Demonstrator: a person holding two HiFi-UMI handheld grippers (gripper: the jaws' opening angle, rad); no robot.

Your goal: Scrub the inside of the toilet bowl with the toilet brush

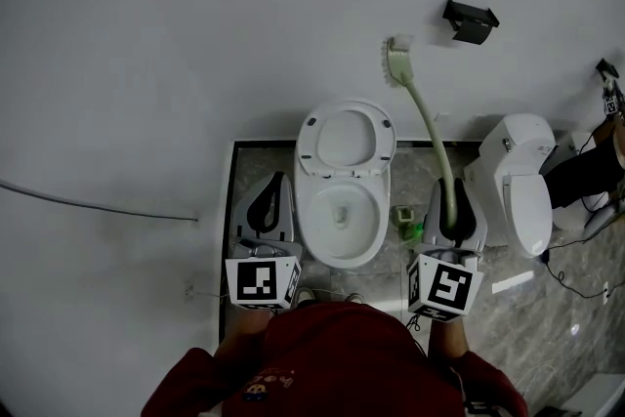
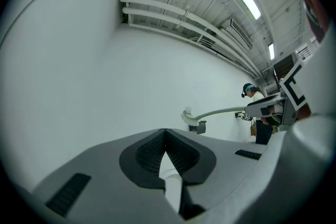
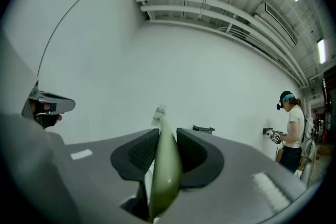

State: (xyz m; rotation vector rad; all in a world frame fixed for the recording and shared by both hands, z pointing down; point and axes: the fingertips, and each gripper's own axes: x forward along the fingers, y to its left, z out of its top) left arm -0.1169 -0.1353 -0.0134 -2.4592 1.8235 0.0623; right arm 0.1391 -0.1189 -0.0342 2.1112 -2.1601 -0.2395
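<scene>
Overhead, the right gripper (image 1: 451,206) is clenched on the pale green handle of the one toilet brush (image 3: 167,162). The brush's bristle head (image 1: 395,61) is raised in front of the white wall (image 1: 146,63), well apart from the bowl. The left gripper (image 1: 270,208), pinched together on nothing, hangs just left of the open toilet (image 1: 342,210). A second toilet (image 1: 522,186) stands at right, making two. A small green item (image 1: 403,222), possibly the brush holder, sits on the grey marbled floor (image 1: 256,166). Pipes and strip lights run under the ceiling.
</scene>
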